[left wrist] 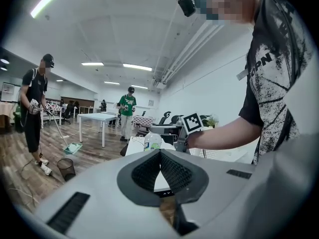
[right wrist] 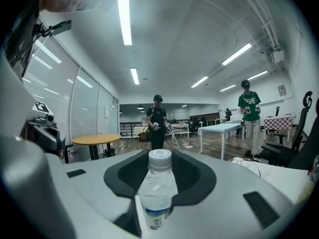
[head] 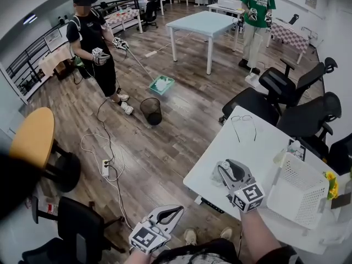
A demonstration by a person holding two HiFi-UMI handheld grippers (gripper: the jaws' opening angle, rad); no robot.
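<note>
Bottle (head: 215, 176) largely hidden behind right tool (head: 222, 168)

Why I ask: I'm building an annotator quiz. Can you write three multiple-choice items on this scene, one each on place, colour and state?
1. Where do the eyeglasses lie? A in a drawer; B on the white table; C on a shelf.
2. What colour is the water bottle cap? A blue; B white; C red.
3. How does the left claw stand? A jaws together, empty; B closed on a cup; C wide apart.
Answers: B, they lie on its bare top; B, it shows white in the right gripper view; A, its jaws meet with nothing between.
</note>
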